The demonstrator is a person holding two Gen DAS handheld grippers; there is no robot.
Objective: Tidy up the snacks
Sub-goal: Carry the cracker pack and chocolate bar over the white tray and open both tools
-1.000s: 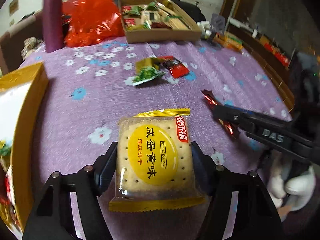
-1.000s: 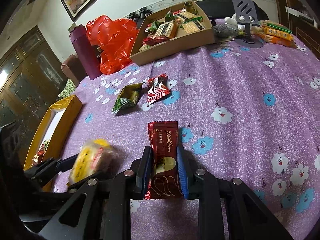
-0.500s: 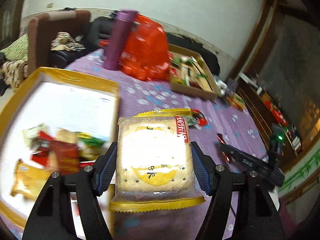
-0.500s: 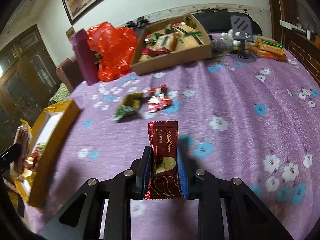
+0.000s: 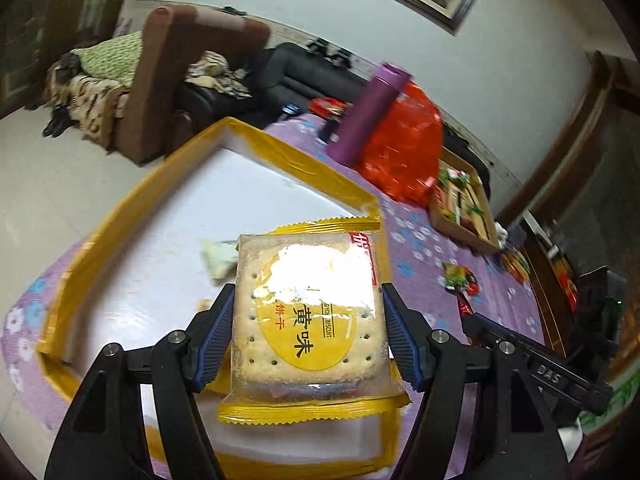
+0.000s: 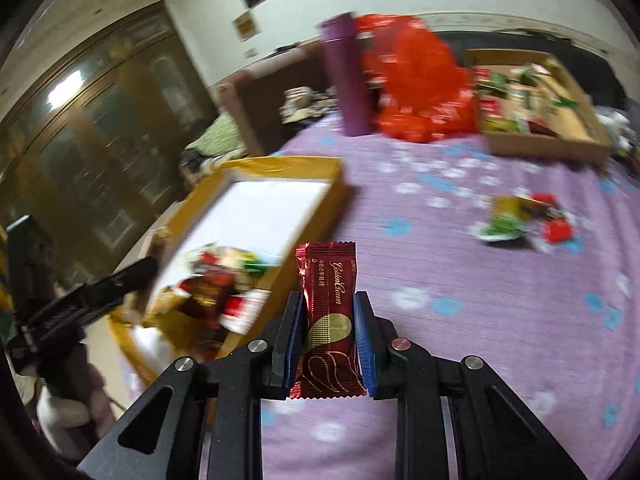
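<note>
My left gripper (image 5: pixel 308 332) is shut on a yellow biscuit packet (image 5: pixel 308 312) and holds it above the yellow-rimmed box (image 5: pixel 304 164) with a white floor. My right gripper (image 6: pixel 326 336) is shut on a dark red chocolate bar wrapper (image 6: pixel 328 312) over the purple flowered cloth, just right of the same yellow box (image 6: pixel 304 168). Several snack packets (image 6: pixel 212 292) lie in the box's near end. The left gripper shows in the right wrist view (image 6: pixel 132 276) at the box's left edge.
A cardboard tray (image 6: pixel 560 148) of snacks stands at the back right. A purple flask (image 6: pixel 348 76) and a red plastic bag (image 6: pixel 416 88) stand behind the box. Loose green and red packets (image 6: pixel 520 220) lie on the cloth. An armchair (image 5: pixel 176 80) is beyond the table.
Both grippers have swung left toward the yellow box. The left gripper with the biscuit packet is now over the box's white floor. The right gripper with the red bar has neared the box's side.
</note>
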